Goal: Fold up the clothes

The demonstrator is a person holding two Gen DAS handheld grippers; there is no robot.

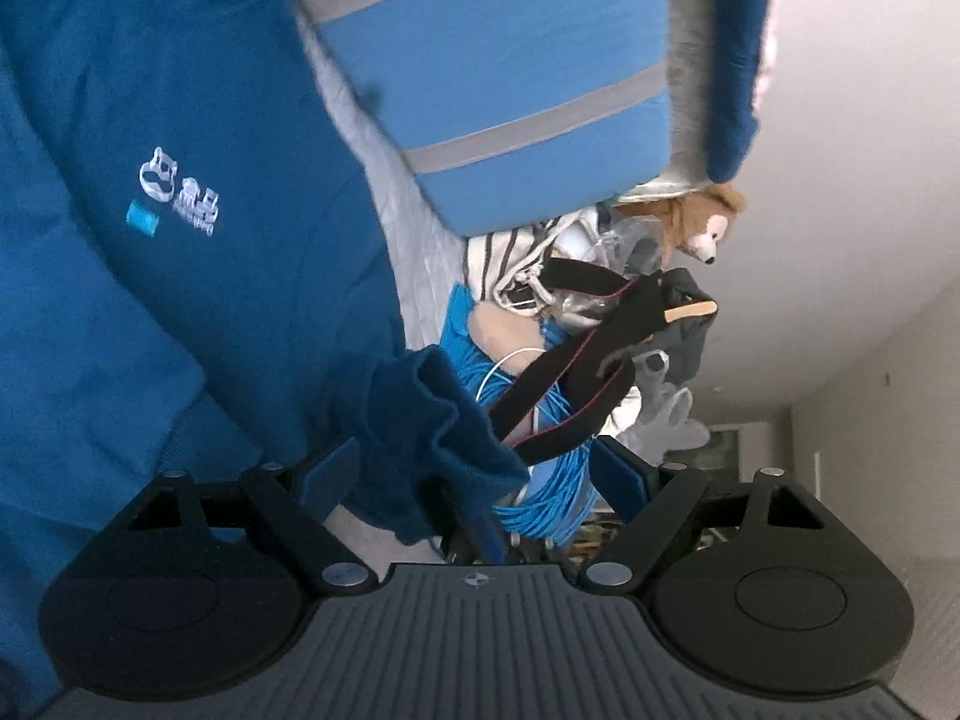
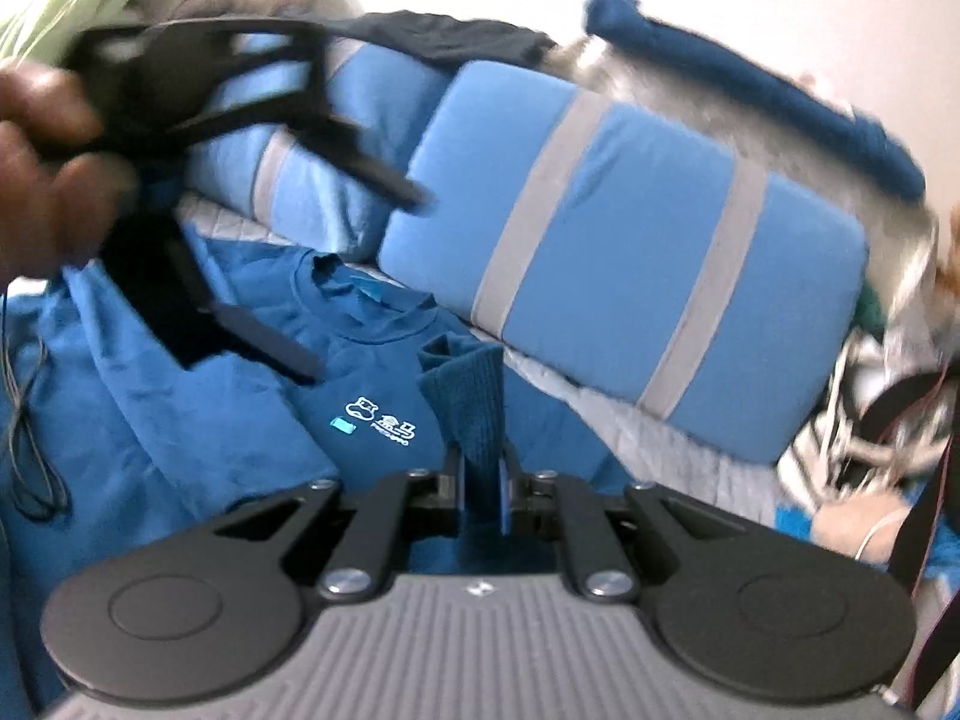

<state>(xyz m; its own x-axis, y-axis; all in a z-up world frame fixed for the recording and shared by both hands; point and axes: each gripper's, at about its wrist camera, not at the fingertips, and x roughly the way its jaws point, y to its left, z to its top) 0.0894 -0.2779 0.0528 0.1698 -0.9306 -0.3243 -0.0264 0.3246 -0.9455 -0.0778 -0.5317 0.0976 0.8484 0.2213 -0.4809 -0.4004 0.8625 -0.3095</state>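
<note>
Far left of the right wrist view, a person's hand holds the left gripper, blurred, fingers spread wide apart above the blue sweatshirt. The sweatshirt lies flat across the lower left, white logo facing up. Centre bottom, the right gripper is clamped tight on the sweatshirt's ribbed cuff, which stands up between its pads. Right of centre sits a blue pillow with grey stripes. In the left wrist view, the same cuff hangs between the parted fingers; clutter and a plush toy at right.
</note>
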